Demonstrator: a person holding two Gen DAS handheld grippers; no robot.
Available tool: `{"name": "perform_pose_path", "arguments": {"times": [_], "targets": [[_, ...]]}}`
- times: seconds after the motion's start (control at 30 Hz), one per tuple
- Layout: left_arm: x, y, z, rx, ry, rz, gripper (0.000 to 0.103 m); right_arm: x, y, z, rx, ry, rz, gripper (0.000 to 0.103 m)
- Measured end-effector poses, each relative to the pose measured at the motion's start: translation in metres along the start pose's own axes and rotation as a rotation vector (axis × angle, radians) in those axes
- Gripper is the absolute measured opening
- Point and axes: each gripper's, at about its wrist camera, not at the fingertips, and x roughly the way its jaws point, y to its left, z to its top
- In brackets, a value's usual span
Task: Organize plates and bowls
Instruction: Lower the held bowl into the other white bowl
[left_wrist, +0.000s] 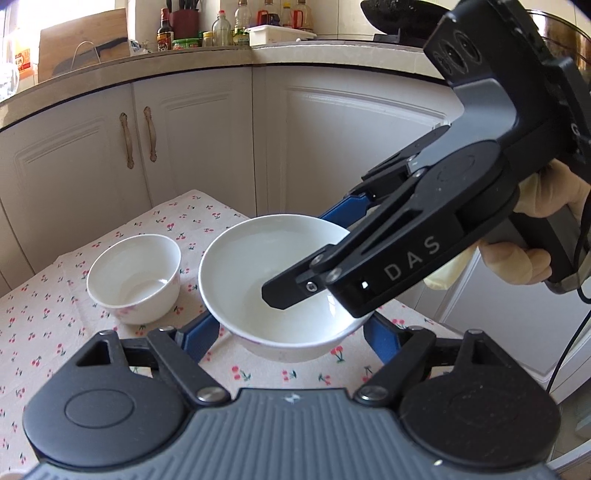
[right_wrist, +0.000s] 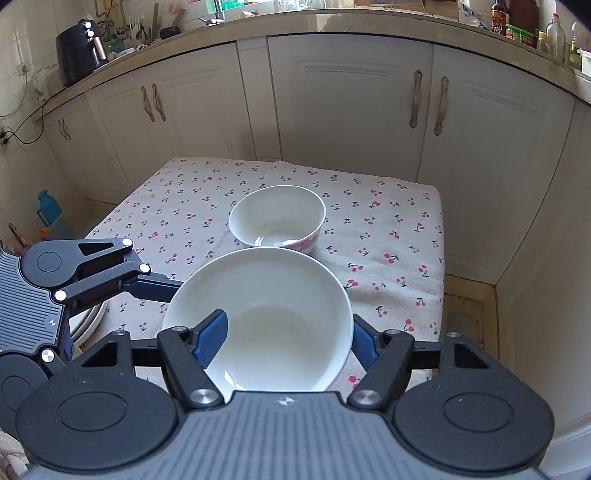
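Both grippers, left and right, clamp the wide white porcelain bowl above the cherry-print tablecloth; keep it level, centre it over the smaller white bowl just beyond.

Table surface, as you see it from both wrist cameras.

Your table is covered by a cream cloth printed with small red cherries. The small white bowl sits upright directly on the cloth, near the middle. At the left edge you can make out a stack of white plates, partly hidden.
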Motion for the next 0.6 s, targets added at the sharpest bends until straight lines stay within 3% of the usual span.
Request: {"name": "perform_pose_path", "arguments": {"times": [0.6], "targets": [[-0.078,-0.019,-0.045,-0.036,-0.043,0.011,0.084,-0.038,0.079,-0.027,-0.042,-0.013,0.003,0.076]]}}
